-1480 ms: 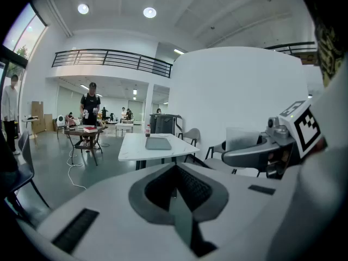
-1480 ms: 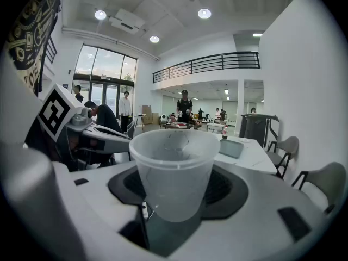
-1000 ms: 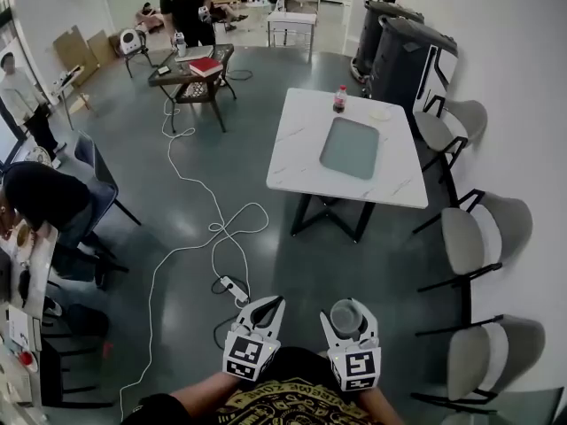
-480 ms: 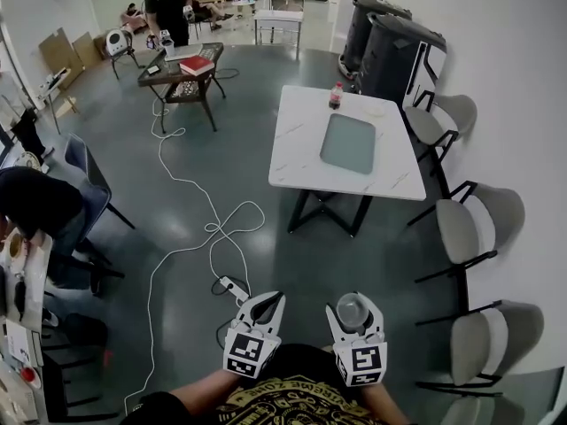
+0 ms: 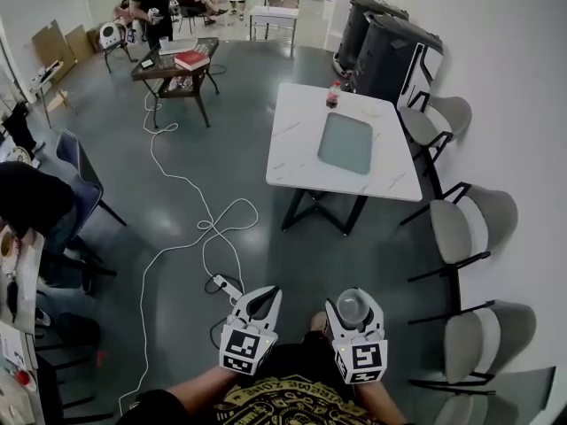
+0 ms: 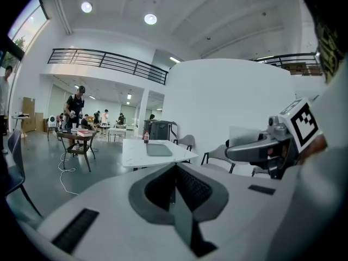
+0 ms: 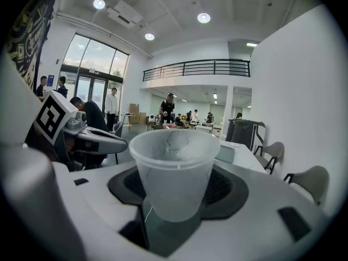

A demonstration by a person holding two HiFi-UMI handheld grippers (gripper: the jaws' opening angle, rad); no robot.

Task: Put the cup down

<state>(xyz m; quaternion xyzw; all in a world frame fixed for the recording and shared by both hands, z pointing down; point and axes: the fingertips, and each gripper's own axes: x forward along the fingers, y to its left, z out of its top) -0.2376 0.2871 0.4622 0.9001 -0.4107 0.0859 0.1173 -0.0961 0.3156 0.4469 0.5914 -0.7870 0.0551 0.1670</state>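
Observation:
A clear plastic cup (image 5: 352, 307) stands upright between the jaws of my right gripper (image 5: 352, 297), which is shut on it; in the right gripper view the cup (image 7: 174, 167) fills the middle and looks empty. My left gripper (image 5: 265, 293) is held beside it at the same height, jaws together with nothing between them, as the left gripper view (image 6: 175, 174) also shows. Both grippers hover over the dark floor, well short of the white table (image 5: 299, 144).
The table carries a grey tray (image 5: 346, 142) and a small bottle (image 5: 334, 94). Grey chairs (image 5: 462, 229) line the right wall. A white cable (image 5: 200, 229) and power strip (image 5: 225, 285) lie on the floor ahead left. People stand at a far low table (image 5: 173, 63).
Both grippers have drifted a little forward and up together, the cup still held in the right one. The room has shifted slightly in the head view.

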